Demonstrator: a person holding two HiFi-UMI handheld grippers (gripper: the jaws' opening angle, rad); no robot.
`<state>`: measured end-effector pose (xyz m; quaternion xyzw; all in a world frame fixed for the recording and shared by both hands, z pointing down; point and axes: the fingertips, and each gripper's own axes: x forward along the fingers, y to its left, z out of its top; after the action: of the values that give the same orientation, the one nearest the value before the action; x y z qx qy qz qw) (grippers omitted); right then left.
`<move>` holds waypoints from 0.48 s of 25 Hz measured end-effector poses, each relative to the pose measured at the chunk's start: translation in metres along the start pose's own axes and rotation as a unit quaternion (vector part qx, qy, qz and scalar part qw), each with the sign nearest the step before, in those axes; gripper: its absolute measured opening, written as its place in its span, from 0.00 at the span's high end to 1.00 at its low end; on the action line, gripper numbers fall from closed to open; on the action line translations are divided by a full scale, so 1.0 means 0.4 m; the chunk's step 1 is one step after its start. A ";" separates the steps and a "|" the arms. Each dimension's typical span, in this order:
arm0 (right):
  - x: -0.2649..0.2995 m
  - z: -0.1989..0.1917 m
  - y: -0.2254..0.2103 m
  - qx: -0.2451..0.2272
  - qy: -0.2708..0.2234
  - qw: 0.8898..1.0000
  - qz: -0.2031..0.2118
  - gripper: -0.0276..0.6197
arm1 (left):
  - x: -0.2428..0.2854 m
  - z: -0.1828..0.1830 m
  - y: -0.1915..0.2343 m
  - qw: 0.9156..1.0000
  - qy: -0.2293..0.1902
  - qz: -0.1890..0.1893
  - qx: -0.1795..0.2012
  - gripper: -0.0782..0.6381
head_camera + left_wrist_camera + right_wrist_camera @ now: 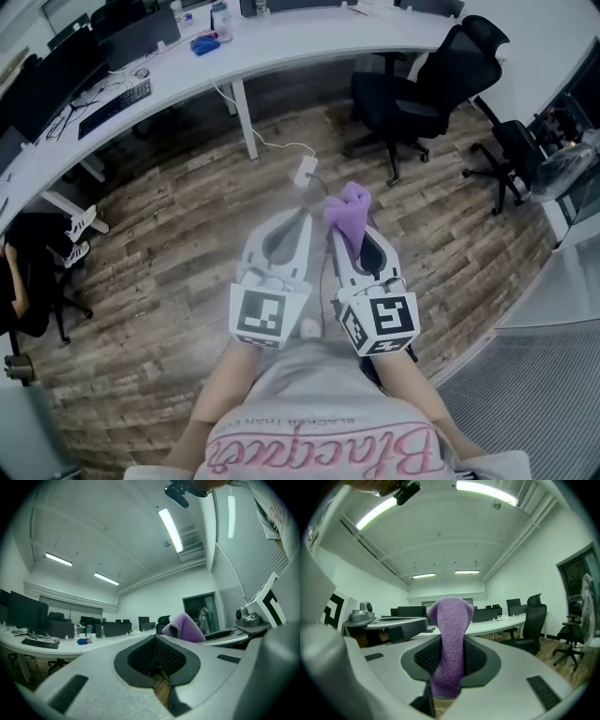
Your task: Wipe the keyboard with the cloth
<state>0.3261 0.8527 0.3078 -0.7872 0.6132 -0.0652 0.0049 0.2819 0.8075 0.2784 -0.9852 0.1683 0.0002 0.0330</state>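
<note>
Head view: cloth (349, 208) in right hand-held gripper (348, 231); keyboard (114, 105), chair (422, 94) beyond

Left gripper (304, 216), right gripper (341, 231): grey shells, black mesh jaws, marker cubes (261, 317); grey shirt (319, 389), pink lettering (323, 456).

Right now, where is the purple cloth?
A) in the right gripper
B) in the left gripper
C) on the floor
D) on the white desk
A: the right gripper view shows the purple cloth pinched between the jaws of the right gripper, while the left gripper is shut on nothing.
</note>
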 end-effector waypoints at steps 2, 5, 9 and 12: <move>0.016 -0.002 0.026 -0.001 -0.001 1.000 0.018 0.81 | -0.019 -0.004 0.028 1.000 0.002 0.019 0.001 0.88; 0.043 -0.003 0.067 -0.002 -0.001 0.999 0.047 0.81 | -0.047 -0.005 0.068 0.999 0.003 0.048 0.006 0.88; 0.076 0.001 0.137 -0.003 0.001 0.996 0.085 0.81 | -0.096 -0.002 0.126 0.996 0.007 0.084 0.005 0.88; 0.093 -0.001 0.189 -0.004 0.002 0.994 0.114 0.81 | -0.138 -0.004 0.168 0.994 0.009 0.113 0.009 0.88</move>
<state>0.2619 0.7980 0.3052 -0.7123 0.6990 -0.0630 0.0077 0.2075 0.7624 0.2764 -0.9595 0.2786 -0.0070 0.0403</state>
